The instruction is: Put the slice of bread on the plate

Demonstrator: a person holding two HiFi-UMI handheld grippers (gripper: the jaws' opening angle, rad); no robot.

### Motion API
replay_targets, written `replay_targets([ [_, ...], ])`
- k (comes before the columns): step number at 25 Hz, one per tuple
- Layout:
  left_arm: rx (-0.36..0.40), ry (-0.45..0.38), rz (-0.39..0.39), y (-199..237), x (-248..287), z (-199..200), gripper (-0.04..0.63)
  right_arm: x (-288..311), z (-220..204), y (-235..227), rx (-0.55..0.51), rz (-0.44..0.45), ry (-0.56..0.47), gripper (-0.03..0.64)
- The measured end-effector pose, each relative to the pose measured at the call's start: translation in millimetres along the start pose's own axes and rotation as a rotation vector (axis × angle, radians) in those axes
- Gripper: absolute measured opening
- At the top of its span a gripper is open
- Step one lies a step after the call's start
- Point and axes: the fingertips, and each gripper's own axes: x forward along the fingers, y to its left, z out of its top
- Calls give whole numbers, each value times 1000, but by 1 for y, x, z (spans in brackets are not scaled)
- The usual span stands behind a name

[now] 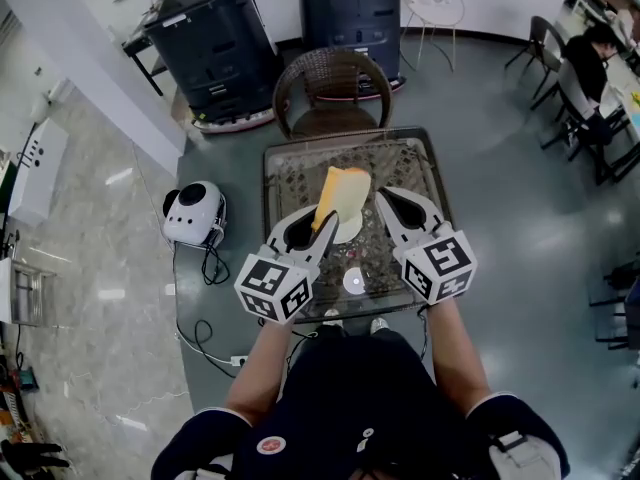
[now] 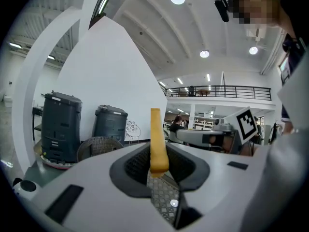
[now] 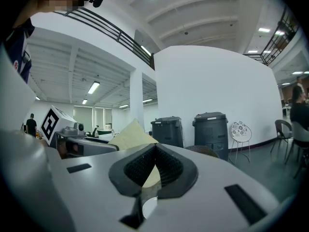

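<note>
The left gripper point(image 1: 318, 230) was closed part-way on the bread point(image 1: 343, 193). Its jaws pinched the slice's lower end and held nothing else. In the left gripper view the gripper point(image 2: 159, 170) had the bread point(image 2: 155, 134) standing edge-on between the pads, upright, with its broad faces turned left and right. From the head view the slice's long axis ran from the jaws away from the person toward the wicker chair point(image 1: 332, 88), leaning a little right. It hung in the air over the glass table point(image 1: 290, 183), above the white plate point(image 1: 350, 231), which showed only partly under it. The gap between slice and plate could not be read.

The slice looked light, soft and easy to crush or tear. It held its shape while standing, so it seemed stiff enough for an end grip. A gentle pinch near one edge or the crust looked safest, since a hard squeeze would likely dent the crumb. To lie flat on the plate it would need tipping onto a broad face.

The right gripper point(image 1: 385, 200) sat just beside the slice, apart from it. In its own view the right gripper point(image 3: 154, 149) had its jaw tips together and nothing gripped, with the bread point(image 3: 130, 135) showing to its left.
</note>
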Motion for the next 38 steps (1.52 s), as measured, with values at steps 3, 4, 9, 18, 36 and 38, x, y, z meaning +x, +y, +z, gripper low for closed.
replay_targets([
  [3, -7, 4, -21, 4, 0, -1, 89, 3, -1, 2, 1, -19, 6, 6],
  [4, -10, 6, -26, 6, 0, -2, 89, 4, -1, 3, 2, -23, 8, 6],
  [9, -30, 19, -37, 15, 2, -10, 89, 10, -9, 4, 5, -29, 33, 6],
  [18, -125, 67, -43, 50, 21, -56, 89, 29, -46, -1, 41, -37, 126, 6],
  [36, -393, 247, -74, 104, 75, -195, 89, 65, -136, -20, 83, -104, 329, 6],
  [38, -420, 265, -74, 107, 80, -208, 89, 66, -141, -22, 86, -111, 342, 6],
])
